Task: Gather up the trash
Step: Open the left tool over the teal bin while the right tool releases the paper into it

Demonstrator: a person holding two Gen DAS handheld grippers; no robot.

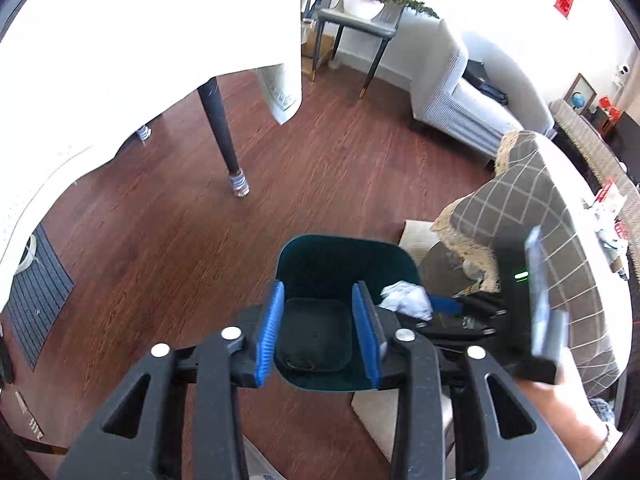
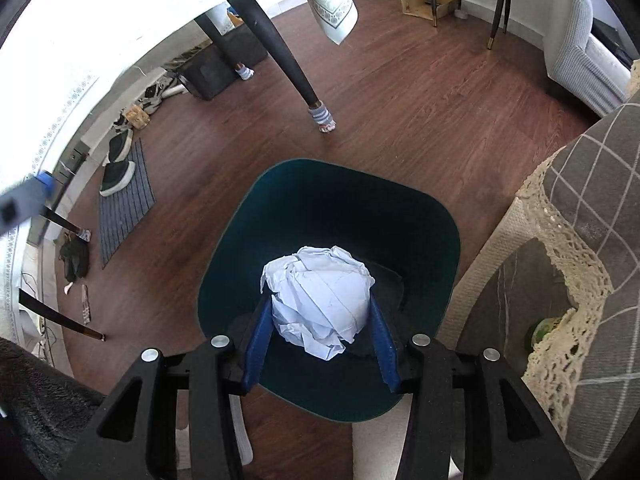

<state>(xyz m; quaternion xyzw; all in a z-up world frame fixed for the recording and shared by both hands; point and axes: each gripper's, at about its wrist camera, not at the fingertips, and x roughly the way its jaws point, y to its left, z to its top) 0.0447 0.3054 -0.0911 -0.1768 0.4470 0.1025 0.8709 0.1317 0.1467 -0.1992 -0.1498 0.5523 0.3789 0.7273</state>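
Left wrist view: the left gripper [image 1: 318,334] hangs wide and empty over a dark green bin [image 1: 344,256] on the wooden floor [image 1: 280,160]. At its 3 o'clock, the right gripper [image 1: 434,307] carries a crumpled paper ball [image 1: 406,300] above the bin's rim.

Right wrist view: the right gripper [image 2: 320,344] pinches the paper ball [image 2: 318,300] between blue pads, directly over the bin [image 2: 280,216] mouth, a draped desk [image 2: 600,184] at 3 o'clock. The drop-off step appears in hand; the next move likely calls for spreading the fingers to let the paper fall inside.
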